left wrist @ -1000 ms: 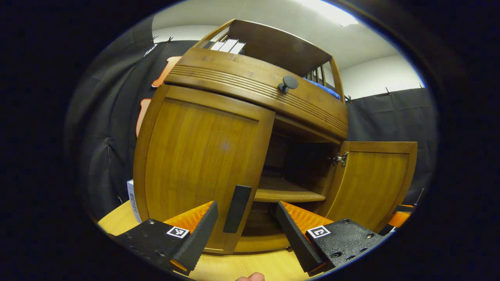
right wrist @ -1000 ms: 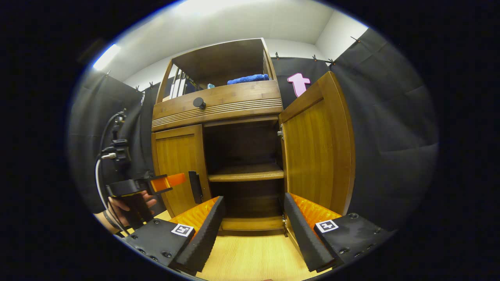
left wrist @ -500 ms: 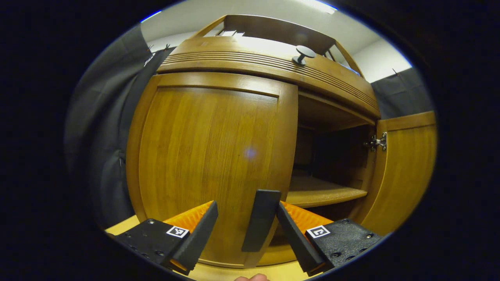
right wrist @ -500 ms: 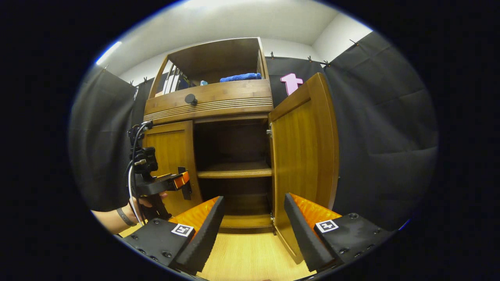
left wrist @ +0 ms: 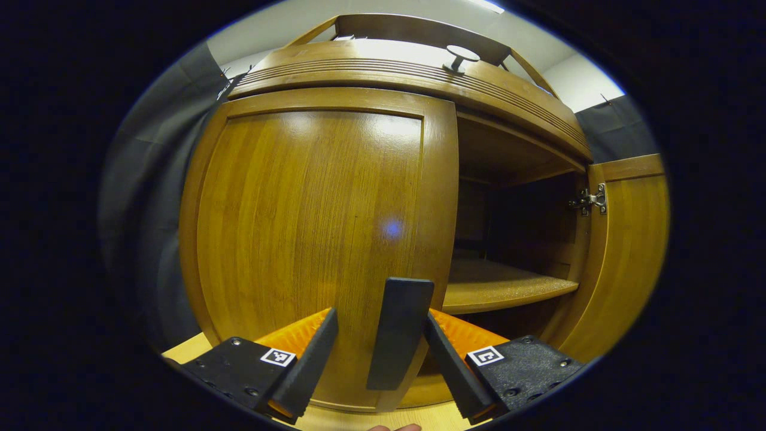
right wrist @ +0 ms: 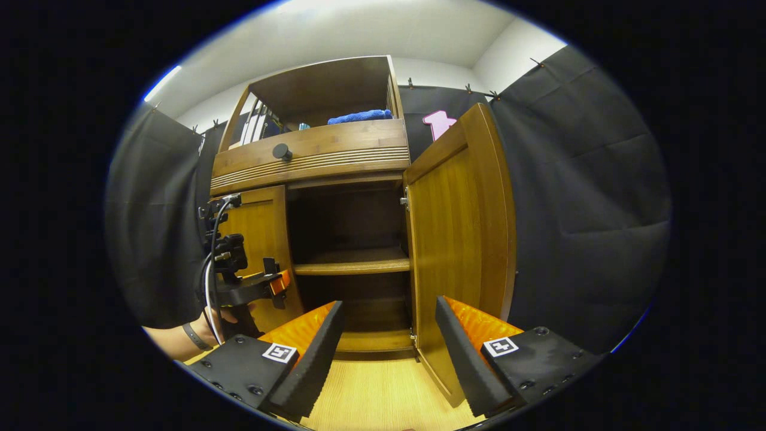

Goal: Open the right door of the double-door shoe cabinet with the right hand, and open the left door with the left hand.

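The wooden shoe cabinet's left door (left wrist: 311, 221) is shut, and its dark vertical handle (left wrist: 400, 332) stands between the fingers of my left gripper (left wrist: 377, 326), close to the right-hand finger. That gripper is open, with no finger pressing the handle. In the right gripper view the left gripper (right wrist: 266, 284) sits at the left door (right wrist: 260, 239), held by a hand (right wrist: 206, 326). The right door (right wrist: 461, 227) stands swung open, also seen in the left gripper view (left wrist: 628, 251). My right gripper (right wrist: 389, 311) hangs open and empty in front of the open compartment.
Inside the open half is a wooden shelf (right wrist: 353, 262). Above the doors runs a drawer with a round dark knob (right wrist: 281, 151). A blue cloth (right wrist: 359, 115) lies in the top compartment. Light wooden floor (right wrist: 383, 395) lies under the cabinet. Black cloth walls stand on both sides.
My left gripper has moved in close to the left door, so its handle now stands between the fingers. The right gripper has shifted slightly; the right door stays open.
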{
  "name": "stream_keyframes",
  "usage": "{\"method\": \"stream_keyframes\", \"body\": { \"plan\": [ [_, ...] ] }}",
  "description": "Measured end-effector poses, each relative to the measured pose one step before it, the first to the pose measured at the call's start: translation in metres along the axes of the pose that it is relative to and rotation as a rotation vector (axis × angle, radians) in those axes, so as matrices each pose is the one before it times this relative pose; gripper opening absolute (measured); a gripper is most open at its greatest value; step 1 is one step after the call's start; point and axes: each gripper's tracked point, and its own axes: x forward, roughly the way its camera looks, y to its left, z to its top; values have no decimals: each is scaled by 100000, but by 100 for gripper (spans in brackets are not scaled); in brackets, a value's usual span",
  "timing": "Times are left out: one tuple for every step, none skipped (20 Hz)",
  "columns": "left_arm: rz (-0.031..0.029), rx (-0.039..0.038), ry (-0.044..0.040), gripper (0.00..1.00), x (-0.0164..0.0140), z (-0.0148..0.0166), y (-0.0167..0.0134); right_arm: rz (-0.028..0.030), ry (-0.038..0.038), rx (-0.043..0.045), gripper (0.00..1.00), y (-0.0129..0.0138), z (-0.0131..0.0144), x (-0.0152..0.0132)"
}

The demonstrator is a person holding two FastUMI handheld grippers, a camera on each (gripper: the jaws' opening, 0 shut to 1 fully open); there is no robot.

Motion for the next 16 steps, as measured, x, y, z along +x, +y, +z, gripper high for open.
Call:
{"method": "stream_keyframes", "body": {
  "plan": [
    [139,483,-190,88,133,-68,-72,-201,207,290,100,-102,-37,135],
    [-162,-412,78,88,-48,39,-11,71,-142,361,98,-12,47,221],
    [107,-890,-48,85,101,-19,69,226,-167,171,98,28,51,13],
    [-152,-604,-3,85,-25,-5,46,370,-118,-86,98,118,-57,35],
    [-328,-776,42,83,-59,-90,-97,184,-17,-318,98,59,-45,19],
    [-720,-1025,344,81,78,-138,-348,56,255,-472,98,-14,40,102],
    [-1422,-1243,272,73,66,-178,-252,133,-52,-412,98,-69,17,107],
    [-1793,-1815,208,65,37,-103,-202,384,-40,-308,94,21,10,64],
    [-2022,-1037,817,55,6,-195,-321,730,210,-379,98,146,-37,124],
    [-1136,1788,-94,45,-306,-116,-42,594,133,-451,98,74,-85,34],
    [-994,2711,835,36,-152,-351,138,489,222,-434,98,90,-96,142],
    [-658,2579,-867,31,-120,189,-236,227,361,-321,89,93,-117,149],
    [-270,1644,-1097,27,-310,170,-79,-44,576,51,98,102,-206,203],
    [-369,1039,-1089,29,-723,152,-88,134,411,497,98,184,-132,70],
    [-625,485,434,24,-830,-81,-40,745,359,694,100,279,-101,55],
    [-723,-345,970,28,-884,38,14,807,49,601,97,222,17,24]
  ]
}}
